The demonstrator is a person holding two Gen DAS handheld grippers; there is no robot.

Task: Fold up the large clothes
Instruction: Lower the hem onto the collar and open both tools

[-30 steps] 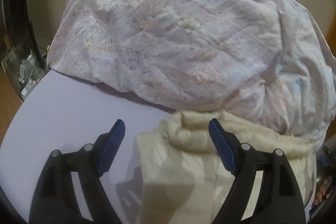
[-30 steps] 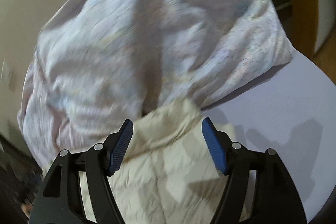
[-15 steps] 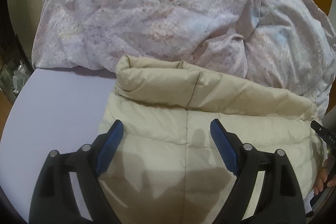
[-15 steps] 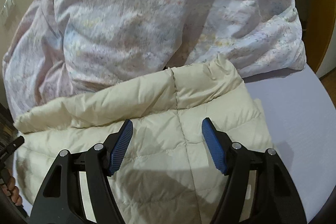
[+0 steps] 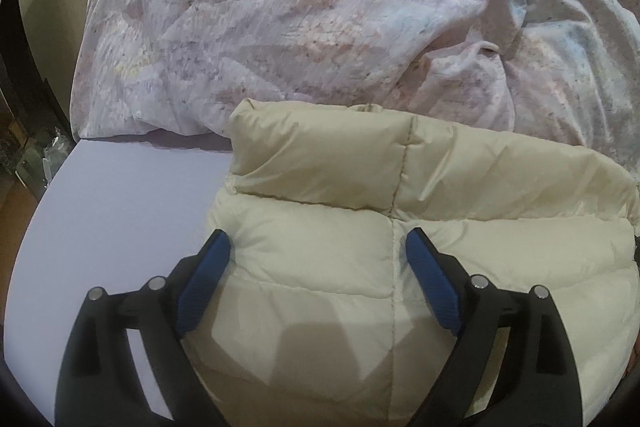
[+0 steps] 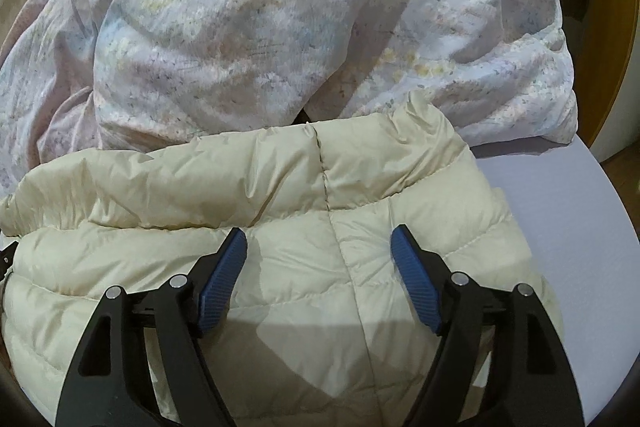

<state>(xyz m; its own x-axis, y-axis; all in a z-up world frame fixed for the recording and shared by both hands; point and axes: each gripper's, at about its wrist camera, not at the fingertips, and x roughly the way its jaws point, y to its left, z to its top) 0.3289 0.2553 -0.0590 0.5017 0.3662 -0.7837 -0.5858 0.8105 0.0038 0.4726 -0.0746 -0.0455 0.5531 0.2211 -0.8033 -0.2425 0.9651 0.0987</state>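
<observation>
Left wrist view: your left gripper (image 5: 318, 247) hangs over the cream puffer jacket (image 5: 420, 239), jaws spread wide and having just been opening further, with nothing pinched; the quilted body shows between the blue pads (image 5: 204, 283) but they do not press on it. The jacket fills the lower centre and right of the frame, its rolled collar (image 5: 400, 163) running as a long band from centre toward the right edge, against the flowered duvet (image 5: 300, 15) that takes the whole upper frame. The jacket's left edge sits just beside the left pad, with bare lilac sheet (image 5: 112, 211) at lower left. The garment's long axis here runs across the frame, so the free side nearest you is that left edge.

Right wrist view: your right gripper (image 6: 318, 243) is likewise spread and has just been widening, empty, poised above the same jacket (image 6: 280, 267). The collar (image 6: 248, 179) stretches from the left edge to right of centre, butting the duvet (image 6: 280, 19). The jacket's right edge falls at the right of the frame, past the right pad (image 6: 416, 291), with lilac sheet (image 6: 568, 227) beyond.

Judged from both frames, each hand is nearest its own side of the jacket, collar straight ahead; the coming grasp likely turns on moving outward to those edges.
</observation>
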